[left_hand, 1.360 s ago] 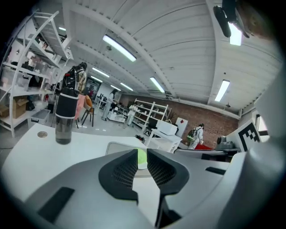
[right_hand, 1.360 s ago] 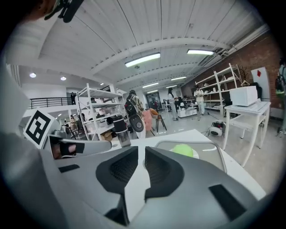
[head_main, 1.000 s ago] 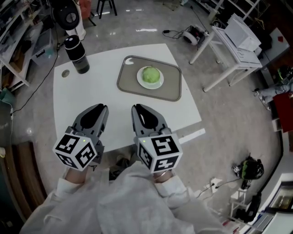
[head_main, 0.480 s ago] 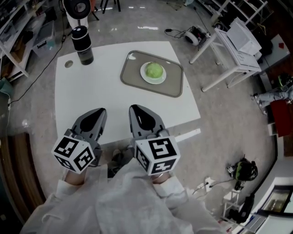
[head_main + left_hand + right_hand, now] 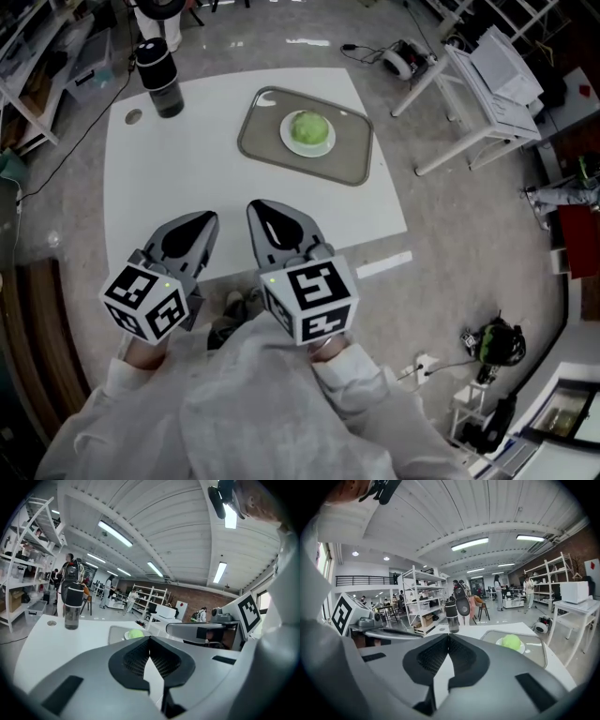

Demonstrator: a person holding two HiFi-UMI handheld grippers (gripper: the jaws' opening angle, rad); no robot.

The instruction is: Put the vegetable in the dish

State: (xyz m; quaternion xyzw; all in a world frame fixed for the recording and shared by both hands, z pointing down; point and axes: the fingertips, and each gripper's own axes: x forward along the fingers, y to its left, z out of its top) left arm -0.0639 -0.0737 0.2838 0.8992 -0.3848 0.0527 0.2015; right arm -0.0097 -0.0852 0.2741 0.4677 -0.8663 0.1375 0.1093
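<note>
A round green vegetable point(image 5: 309, 127) lies on a small white dish point(image 5: 287, 141). The dish stands on a grey tray point(image 5: 267, 150) at the far side of the white table point(image 5: 178, 178). My left gripper point(image 5: 204, 221) and right gripper point(image 5: 260, 208) hover side by side over the table's near edge, well short of the tray. Both have their jaws together with nothing between them. From the left gripper point(image 5: 149, 637) the vegetable point(image 5: 136, 633) shows just over the tips. Ahead of the right gripper point(image 5: 448, 635) the vegetable point(image 5: 511, 642) sits to the right.
A dark bottle point(image 5: 159, 80) stands at the table's far left corner, beside a small round hole point(image 5: 133, 116). A white side table point(image 5: 478, 84) stands on the floor to the right, with cables and a device beyond it. People and shelving fill the room behind.
The right gripper has shifted a little to the left, closer to the left one. The vegetable, dish and tray stay where they were.
</note>
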